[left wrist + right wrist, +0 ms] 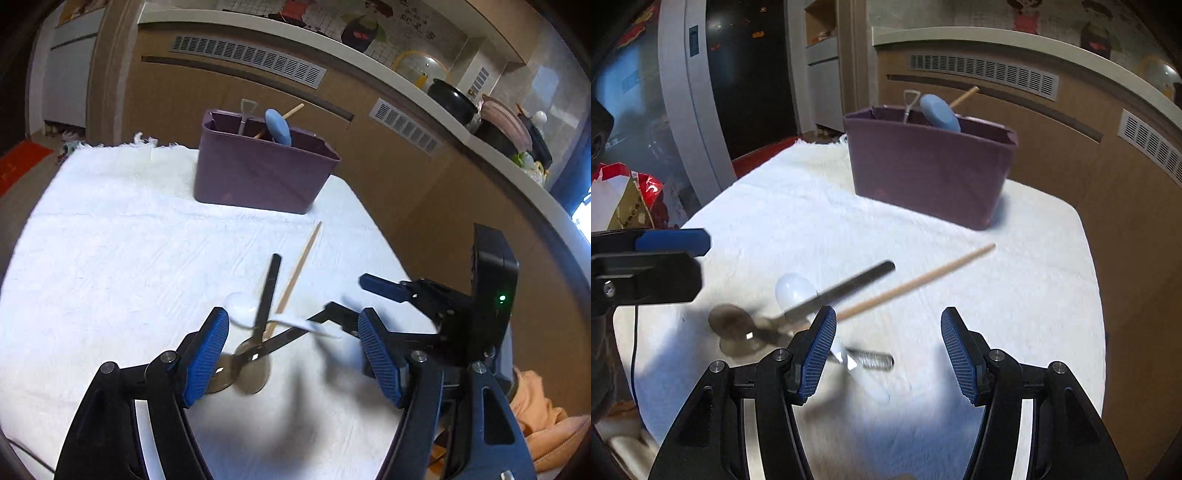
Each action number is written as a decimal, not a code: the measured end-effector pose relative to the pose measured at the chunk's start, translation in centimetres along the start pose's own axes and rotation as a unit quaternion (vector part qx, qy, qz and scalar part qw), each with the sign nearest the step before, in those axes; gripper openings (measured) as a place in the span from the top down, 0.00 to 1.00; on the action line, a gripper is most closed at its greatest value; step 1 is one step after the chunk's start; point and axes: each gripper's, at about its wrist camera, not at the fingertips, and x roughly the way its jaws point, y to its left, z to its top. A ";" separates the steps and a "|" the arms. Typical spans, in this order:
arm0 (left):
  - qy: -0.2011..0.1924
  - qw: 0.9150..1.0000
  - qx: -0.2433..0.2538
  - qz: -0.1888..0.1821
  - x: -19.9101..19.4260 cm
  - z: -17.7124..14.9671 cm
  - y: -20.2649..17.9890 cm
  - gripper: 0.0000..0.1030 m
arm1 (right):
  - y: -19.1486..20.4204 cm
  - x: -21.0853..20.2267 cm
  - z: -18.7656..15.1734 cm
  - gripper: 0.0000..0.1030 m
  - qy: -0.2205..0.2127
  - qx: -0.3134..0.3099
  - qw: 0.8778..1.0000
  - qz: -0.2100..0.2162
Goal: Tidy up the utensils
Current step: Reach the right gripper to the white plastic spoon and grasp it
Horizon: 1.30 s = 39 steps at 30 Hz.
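A purple utensil holder (258,173) (931,173) stands at the far side of the white towel; a blue spoon (277,127) (940,112), a metal handle and a wooden stick stand in it. On the towel lie two metal spoons with dark handles (255,354) (738,328), a white spoon (242,306) (796,288) and a wooden chopstick (299,273) (916,282), crossed in a pile. My left gripper (293,354) is open just above the pile. My right gripper (888,354) is open to the pile's right and also shows in the left wrist view (343,299).
The white towel (110,258) (1015,314) covers a small table whose right edge runs along brown cabinets (424,184). An orange cloth (546,432) lies off the right edge. A red and white bag (624,195) sits at the left.
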 end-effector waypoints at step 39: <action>0.067 0.991 0.103 0.052 2.2 -3.4 5.0 0.27 | 7.6 6.6 3.8 0.44 0.099 0.008 0.992 0.078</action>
